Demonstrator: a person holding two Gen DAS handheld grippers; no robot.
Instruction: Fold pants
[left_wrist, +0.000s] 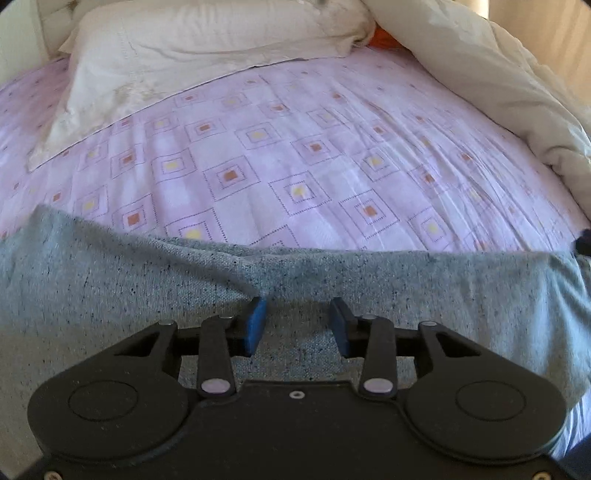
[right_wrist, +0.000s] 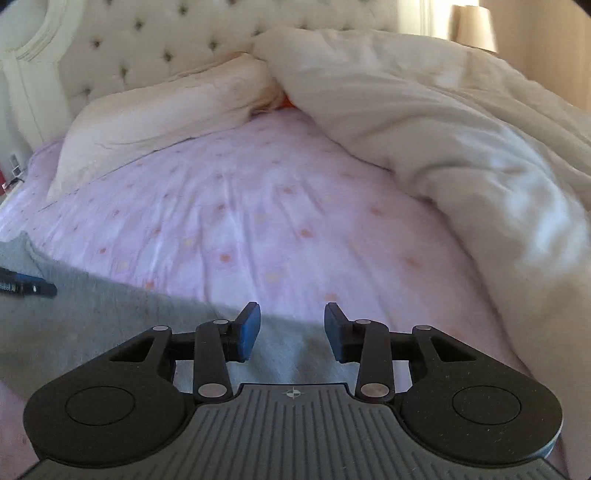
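Grey speckled pants (left_wrist: 110, 280) lie across the near part of a bed, their far edge running straight from left to right. My left gripper (left_wrist: 299, 306) hovers just over them with its blue pads (left_wrist: 256, 321) apart. A raised crease of cloth ends at the left pad, and nothing is pinched. In the right wrist view the pants (right_wrist: 92, 314) fill the lower left. My right gripper (right_wrist: 291, 314) is open above their far edge, with only flat cloth and sheet beneath it. The left gripper's dark tip (right_wrist: 26, 286) shows at the left border.
The bed has a pink sheet (left_wrist: 295, 155) printed with small squares. A white pillow (left_wrist: 184, 48) lies at the back left. A bunched cream duvet (right_wrist: 443, 129) fills the right side. A tufted headboard (right_wrist: 184, 37) stands behind, with a lamp (right_wrist: 474, 26) at the top right.
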